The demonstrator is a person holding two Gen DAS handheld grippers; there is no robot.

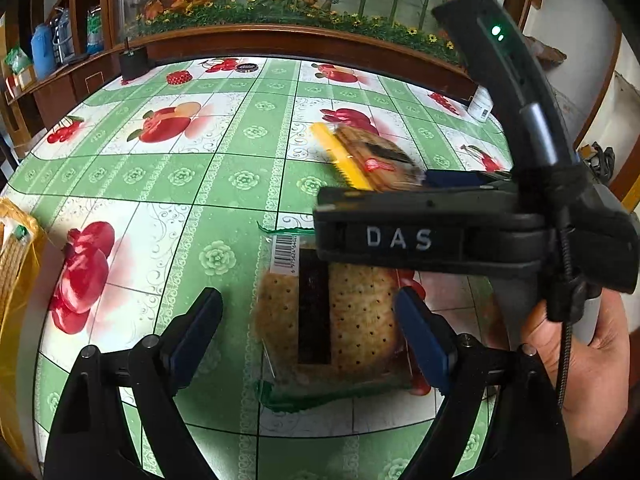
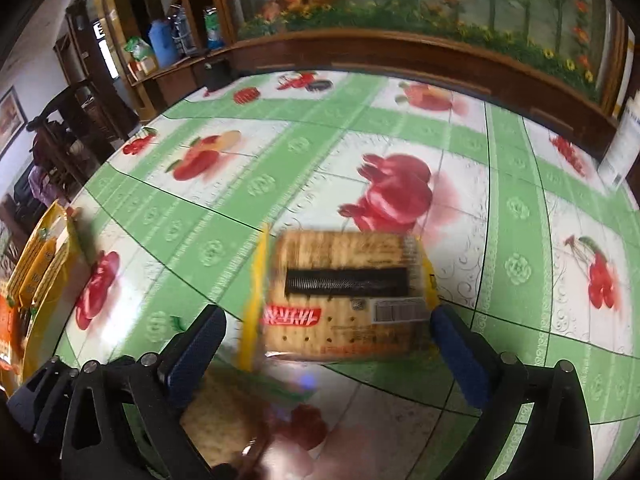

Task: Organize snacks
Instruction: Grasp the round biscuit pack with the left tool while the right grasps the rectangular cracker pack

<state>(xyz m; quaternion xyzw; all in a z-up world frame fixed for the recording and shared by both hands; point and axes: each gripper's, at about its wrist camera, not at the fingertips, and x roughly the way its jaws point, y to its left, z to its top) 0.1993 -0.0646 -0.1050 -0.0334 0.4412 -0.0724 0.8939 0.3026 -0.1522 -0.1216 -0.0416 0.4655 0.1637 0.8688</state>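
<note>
now both grippers are spread wide, nothing held. the left gripper [image 1: 308,328] brackets the green-edged cracker pack [image 1: 332,320] lying low centre in its frame, right finger just beside the pack's edge. the right gripper [image 2: 328,344] frames the yellow-edged cracker pack [image 2: 344,292], centre of its blurred view. to grab well, i'd say settle each hand first, centre the pack between the fingers, then close on the stiff cracker stack, not the loose wrapper. yellow snack bags [image 2: 38,256] wait at far left.
</note>
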